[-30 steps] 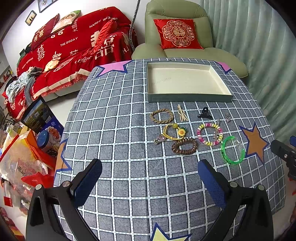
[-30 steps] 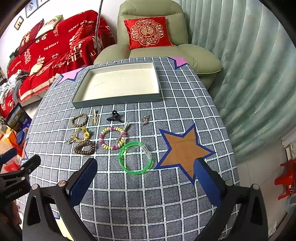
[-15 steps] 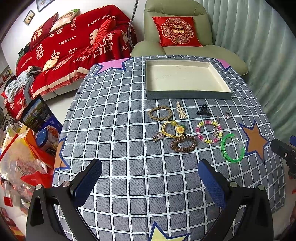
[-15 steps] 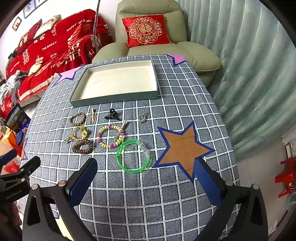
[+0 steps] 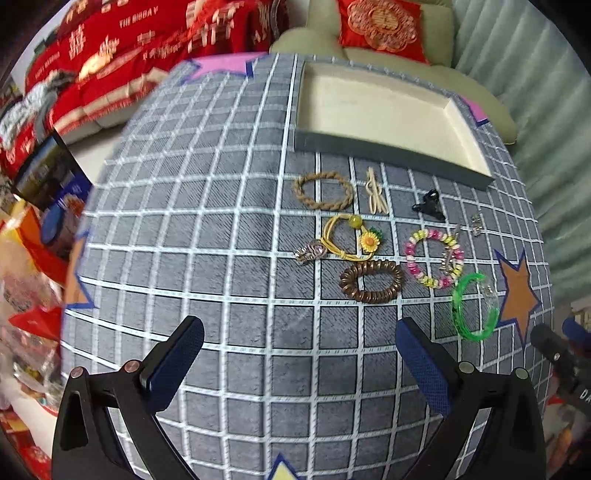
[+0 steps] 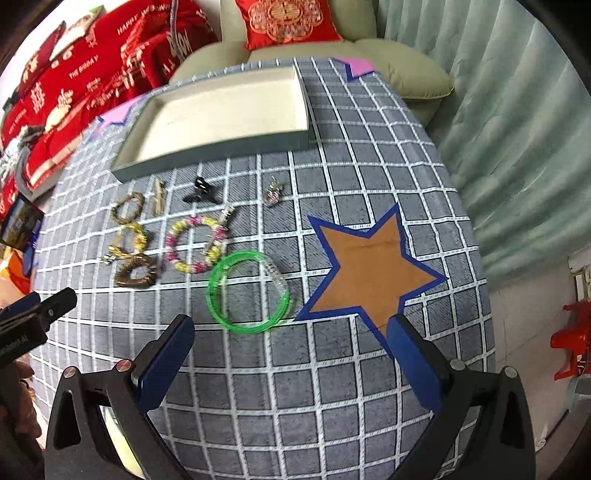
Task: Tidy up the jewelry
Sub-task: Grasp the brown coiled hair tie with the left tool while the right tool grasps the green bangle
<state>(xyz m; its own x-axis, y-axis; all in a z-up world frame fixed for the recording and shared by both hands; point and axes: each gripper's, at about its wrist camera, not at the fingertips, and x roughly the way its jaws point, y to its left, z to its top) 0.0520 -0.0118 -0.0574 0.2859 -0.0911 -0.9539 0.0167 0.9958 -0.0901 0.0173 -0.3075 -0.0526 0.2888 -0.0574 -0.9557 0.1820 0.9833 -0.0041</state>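
Jewelry lies on the checked tablecloth in front of an empty grey tray (image 5: 388, 153) (image 6: 207, 157). There is a green bangle (image 5: 474, 312) (image 6: 248, 297), a pink-yellow bead bracelet (image 5: 434, 263) (image 6: 195, 243), a brown coil hair tie (image 5: 371, 281) (image 6: 136, 275), a yellow cord with a sunflower (image 5: 351, 236), a braided ring (image 5: 323, 190), a beige clip (image 5: 376, 190), a black claw clip (image 5: 428, 206) (image 6: 200, 190) and a small silver charm (image 6: 274, 192). My left gripper (image 5: 299, 363) is open above the cloth, short of the hair tie. My right gripper (image 6: 291, 354) is open, just short of the green bangle.
A green armchair with a red cushion (image 6: 291, 22) stands behind the table. A red-covered sofa (image 5: 129, 40) is at the back left. Bags and boxes (image 5: 33, 236) lie on the floor at the left. A curtain (image 6: 517, 129) hangs at the right.
Both grippers have moved forward and down toward the jewelry, which now looks larger. Both views have tilted. Nothing on the table has moved.
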